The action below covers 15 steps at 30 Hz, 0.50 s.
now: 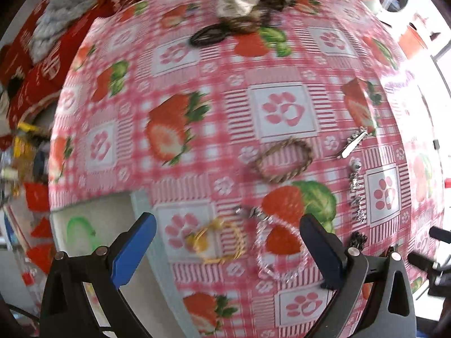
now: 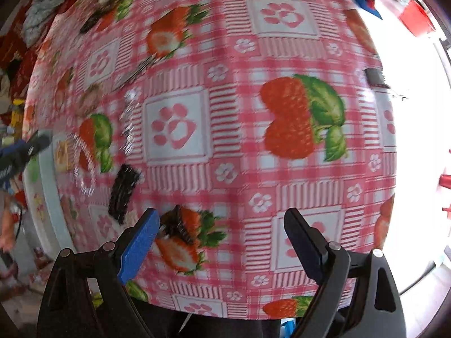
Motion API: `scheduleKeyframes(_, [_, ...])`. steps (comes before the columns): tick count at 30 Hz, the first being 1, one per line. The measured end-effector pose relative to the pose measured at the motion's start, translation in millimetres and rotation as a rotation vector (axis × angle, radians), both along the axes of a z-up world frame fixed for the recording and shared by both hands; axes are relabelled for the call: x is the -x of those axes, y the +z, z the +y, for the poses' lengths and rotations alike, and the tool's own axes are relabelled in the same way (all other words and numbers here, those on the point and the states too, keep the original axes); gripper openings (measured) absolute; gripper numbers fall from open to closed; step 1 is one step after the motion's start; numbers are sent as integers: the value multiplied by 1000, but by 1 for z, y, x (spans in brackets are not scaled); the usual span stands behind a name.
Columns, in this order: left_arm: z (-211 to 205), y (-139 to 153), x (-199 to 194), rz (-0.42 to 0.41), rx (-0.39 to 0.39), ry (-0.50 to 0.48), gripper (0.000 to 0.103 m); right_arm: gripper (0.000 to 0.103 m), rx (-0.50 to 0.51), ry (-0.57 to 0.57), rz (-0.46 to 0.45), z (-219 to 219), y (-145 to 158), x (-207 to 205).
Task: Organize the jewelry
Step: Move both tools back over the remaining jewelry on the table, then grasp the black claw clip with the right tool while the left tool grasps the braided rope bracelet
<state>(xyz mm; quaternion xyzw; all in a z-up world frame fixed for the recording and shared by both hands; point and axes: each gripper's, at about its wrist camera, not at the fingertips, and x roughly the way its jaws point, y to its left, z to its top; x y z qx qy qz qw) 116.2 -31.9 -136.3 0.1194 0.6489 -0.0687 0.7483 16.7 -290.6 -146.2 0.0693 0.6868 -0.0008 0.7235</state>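
While both grippers hang with jaws wide and nothing between them, the left gripper (image 1: 227, 249) hovers over a gold bracelet (image 1: 222, 243) and a clear beaded bracelet (image 1: 277, 249) on the strawberry-print counter (image 1: 197, 90). The right gripper (image 2: 221, 242) hovers beside a dark hair clip (image 2: 180, 225).

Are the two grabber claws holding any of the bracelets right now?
No, nothing is held. The left gripper is open above the gold bracelet and clear bead bracelet. The right gripper is open too, with only tablecloth between its fingers.
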Motion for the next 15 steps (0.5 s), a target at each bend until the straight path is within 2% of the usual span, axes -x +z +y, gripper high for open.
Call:
scheduleKeyframes(2, [-7, -6, -3, 4, -3, -25, 95, 91, -10, 28, 7, 8, -3, 5])
scheduleKeyframes(15, [-45, -46, -33, 45, 2, -115, 95, 91, 26, 102, 28, 45, -29, 22])
